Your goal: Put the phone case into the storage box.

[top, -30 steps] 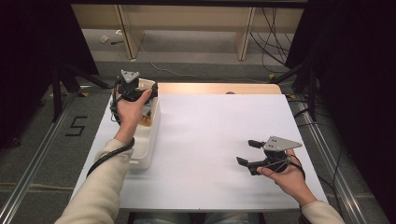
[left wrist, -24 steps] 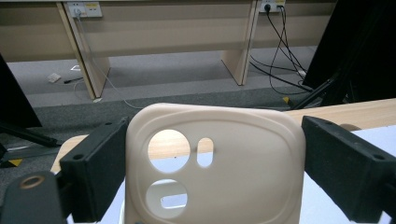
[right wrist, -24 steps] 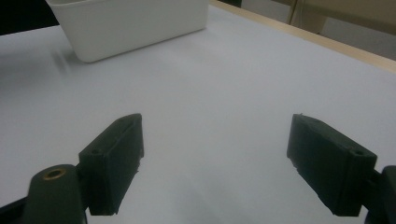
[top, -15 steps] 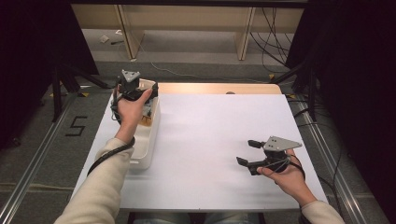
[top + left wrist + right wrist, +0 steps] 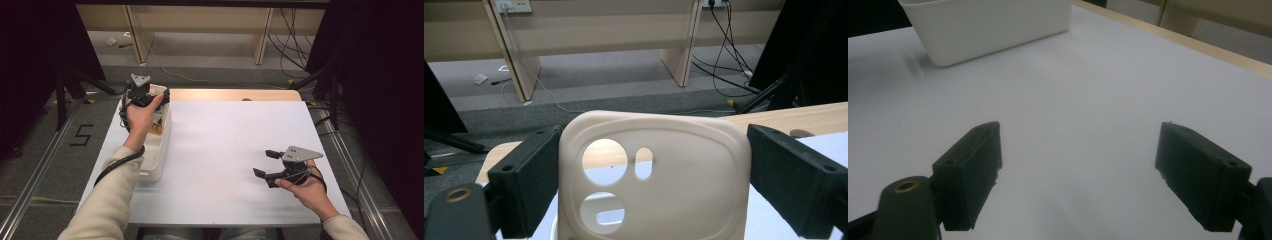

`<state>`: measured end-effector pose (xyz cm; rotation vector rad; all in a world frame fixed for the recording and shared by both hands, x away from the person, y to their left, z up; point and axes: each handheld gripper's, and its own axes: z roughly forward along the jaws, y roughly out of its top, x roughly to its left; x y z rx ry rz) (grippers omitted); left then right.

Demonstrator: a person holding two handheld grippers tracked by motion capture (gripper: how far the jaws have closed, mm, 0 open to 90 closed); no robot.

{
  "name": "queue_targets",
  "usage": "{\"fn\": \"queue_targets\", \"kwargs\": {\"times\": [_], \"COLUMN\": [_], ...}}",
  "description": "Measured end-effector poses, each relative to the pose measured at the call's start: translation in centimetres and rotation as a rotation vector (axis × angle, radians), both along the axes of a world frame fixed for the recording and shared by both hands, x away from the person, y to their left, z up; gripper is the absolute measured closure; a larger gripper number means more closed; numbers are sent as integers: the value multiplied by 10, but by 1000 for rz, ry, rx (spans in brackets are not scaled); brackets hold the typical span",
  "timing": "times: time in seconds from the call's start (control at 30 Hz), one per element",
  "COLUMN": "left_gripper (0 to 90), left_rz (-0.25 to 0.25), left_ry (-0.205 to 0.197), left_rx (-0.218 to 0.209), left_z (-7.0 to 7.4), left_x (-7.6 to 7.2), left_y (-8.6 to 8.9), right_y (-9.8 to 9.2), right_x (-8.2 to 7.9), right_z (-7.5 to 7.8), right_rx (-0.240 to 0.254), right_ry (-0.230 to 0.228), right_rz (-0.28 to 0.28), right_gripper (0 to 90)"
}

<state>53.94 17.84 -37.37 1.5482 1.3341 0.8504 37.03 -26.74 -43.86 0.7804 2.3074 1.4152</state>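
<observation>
At ten o'clock the left gripper (image 5: 644, 200) clamps a phone case (image 5: 654, 175) above the bin (image 5: 155, 165). The right gripper (image 5: 265, 164), jaws apart, waits at four o'clock; setting the case down seems left.

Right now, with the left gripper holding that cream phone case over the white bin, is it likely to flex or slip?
The phone case looks thin and hollow with camera cutouts, so probably light and somewhat bendy. The left gripper clamps its two side edges, so squeezing harder might bow it. Its smooth matte surface could slip, though the pads look grippy.
</observation>
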Motion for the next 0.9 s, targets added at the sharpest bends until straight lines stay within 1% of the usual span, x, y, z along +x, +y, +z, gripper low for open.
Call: {"fn": "queue_targets", "kwargs": {"times": [0.9], "left_gripper": [109], "left_rz": [-2], "left_ry": [23], "left_rx": [2], "left_z": [-4], "left_x": [7], "left_y": [1], "right_y": [1], "right_x": [0], "right_z": [0], "right_rx": [1], "right_ry": [3], "right_rz": [0], "right_gripper": [197]}}
